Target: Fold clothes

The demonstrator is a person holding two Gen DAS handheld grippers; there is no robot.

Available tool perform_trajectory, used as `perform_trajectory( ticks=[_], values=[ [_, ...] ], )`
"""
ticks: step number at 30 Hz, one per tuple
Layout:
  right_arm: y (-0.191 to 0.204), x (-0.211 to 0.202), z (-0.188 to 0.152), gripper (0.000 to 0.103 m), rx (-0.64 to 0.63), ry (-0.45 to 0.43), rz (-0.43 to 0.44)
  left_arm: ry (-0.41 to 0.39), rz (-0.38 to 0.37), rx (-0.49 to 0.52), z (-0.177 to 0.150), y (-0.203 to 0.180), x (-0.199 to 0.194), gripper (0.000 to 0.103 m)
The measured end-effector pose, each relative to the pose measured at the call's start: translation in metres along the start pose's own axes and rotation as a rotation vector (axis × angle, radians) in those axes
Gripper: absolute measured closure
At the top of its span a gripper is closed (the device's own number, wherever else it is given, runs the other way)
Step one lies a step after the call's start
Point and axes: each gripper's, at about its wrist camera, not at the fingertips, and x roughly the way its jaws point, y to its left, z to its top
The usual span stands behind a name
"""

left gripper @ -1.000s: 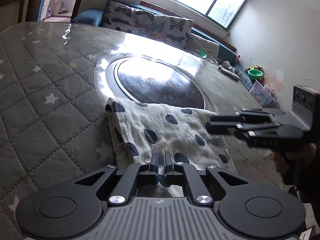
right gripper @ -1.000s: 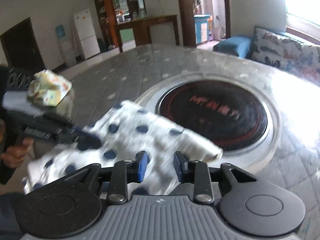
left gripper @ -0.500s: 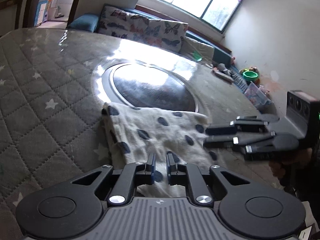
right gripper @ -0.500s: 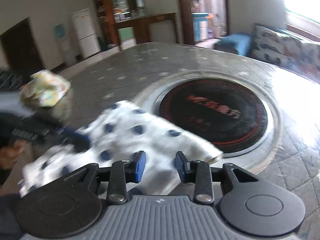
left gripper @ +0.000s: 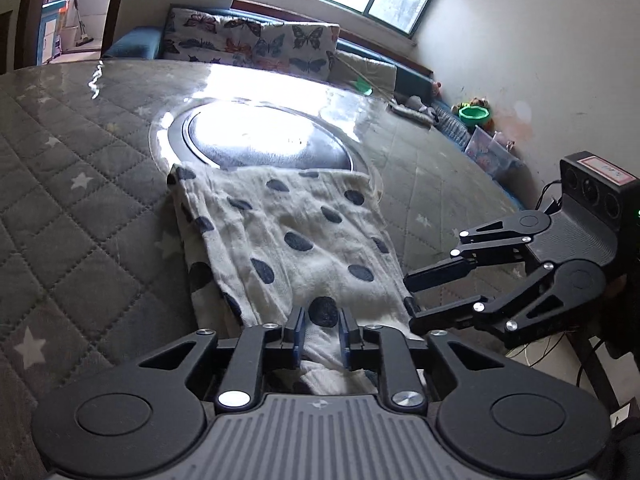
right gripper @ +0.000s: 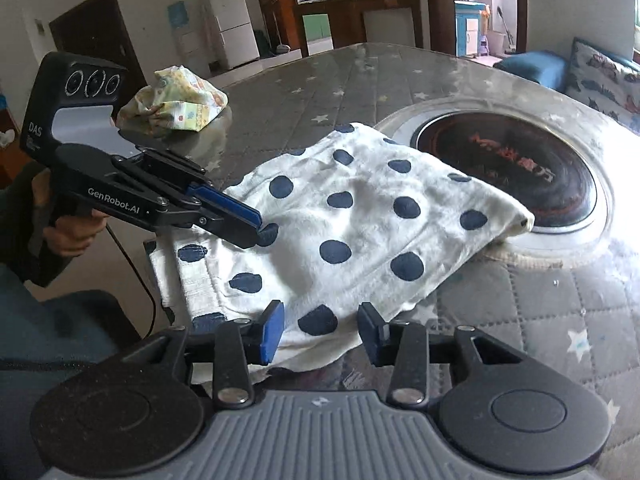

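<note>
Polka-dot garment (right gripper: 360,216) lies folded lengthwise on the quilted table (left gripper: 80,208), far end over the round hotplate (right gripper: 512,168). Left gripper (left gripper: 320,330) and right gripper (right gripper: 320,326): jaws open, gripping nothing. I judge 1 crosswise fold left. Crumpled printed cloth (right gripper: 176,100) unfolded.

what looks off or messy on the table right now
The folded polka-dot garment lies with its far corner over the rim of the round cooktop set in the table, and its near edge hangs off the table edge. A crumpled patterned cloth sits unfolded behind it.
</note>
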Motion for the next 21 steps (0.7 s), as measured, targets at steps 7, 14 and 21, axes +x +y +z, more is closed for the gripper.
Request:
perform_trajectory(
  ticks=[7,14,21],
  values=[
    [-0.030,-0.013,0.027,0.050,0.029,-0.083,-0.078,-0.029,-0.010,0.042,0.002,-0.021,-0.013,0.066],
    [-0.088,0.005,0.055,0.046,0.116,-0.123,-0.168,-0.020,0.064,-0.060,-0.005,-0.007,-0.021,0.058],
    [-0.133,0.045,0.070,0.045,0.211,-0.090,-0.156,0.002,0.064,-0.158,-0.014,0.007,-0.029,0.036]
  ],
)
